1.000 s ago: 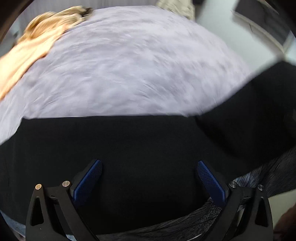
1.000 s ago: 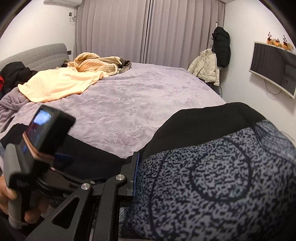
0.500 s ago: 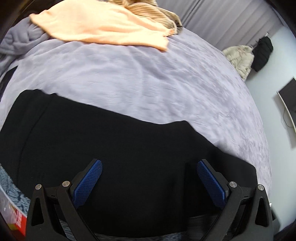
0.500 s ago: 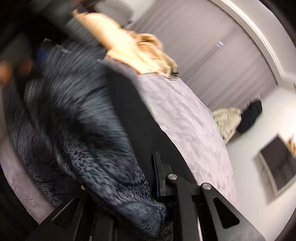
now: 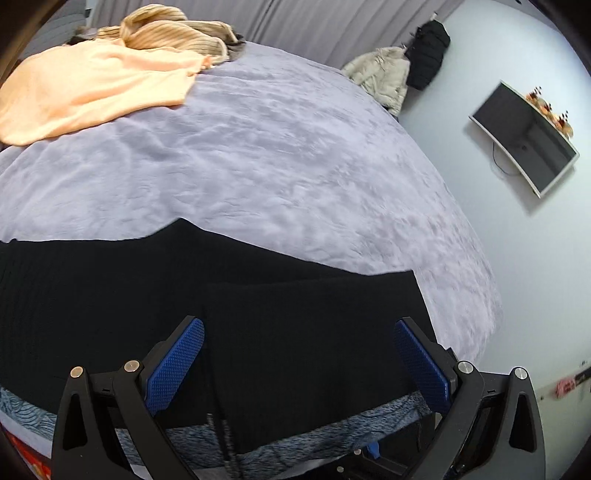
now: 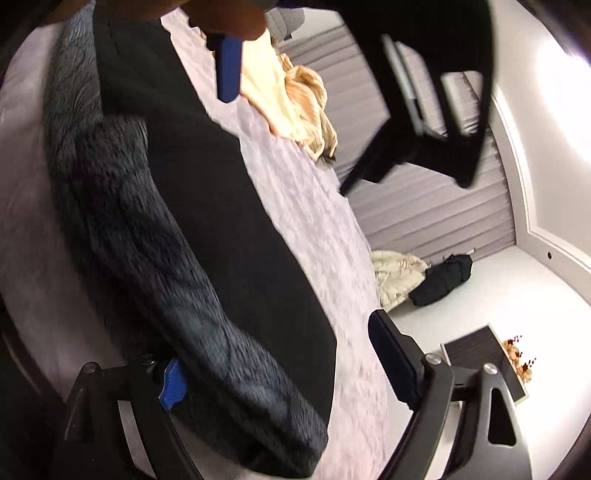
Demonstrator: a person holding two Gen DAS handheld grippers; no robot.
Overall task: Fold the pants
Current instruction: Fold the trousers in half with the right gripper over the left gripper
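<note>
The black pants (image 5: 155, 295) lie flat across the near edge of the lilac bed (image 5: 280, 155), with one layer folded over on the right and a grey speckled lining (image 5: 303, 435) showing along the near hem. My left gripper (image 5: 295, 362) is open just above them, holding nothing. In the right wrist view the pants (image 6: 221, 206) and their grey lining (image 6: 147, 258) run away along the bed. My right gripper (image 6: 280, 373) is open with the cloth lying between its fingers. The left gripper (image 6: 406, 74) hangs at the top of that view.
A peach cloth (image 5: 88, 88) and a striped tan garment (image 5: 173, 33) lie at the far side of the bed. Jackets (image 5: 399, 70) hang by the curtains. A wall screen (image 5: 524, 140) is on the right wall.
My right gripper has opened and let go of the pants, which now lie folded on the bed. My left gripper stayed open and swung right over them.
</note>
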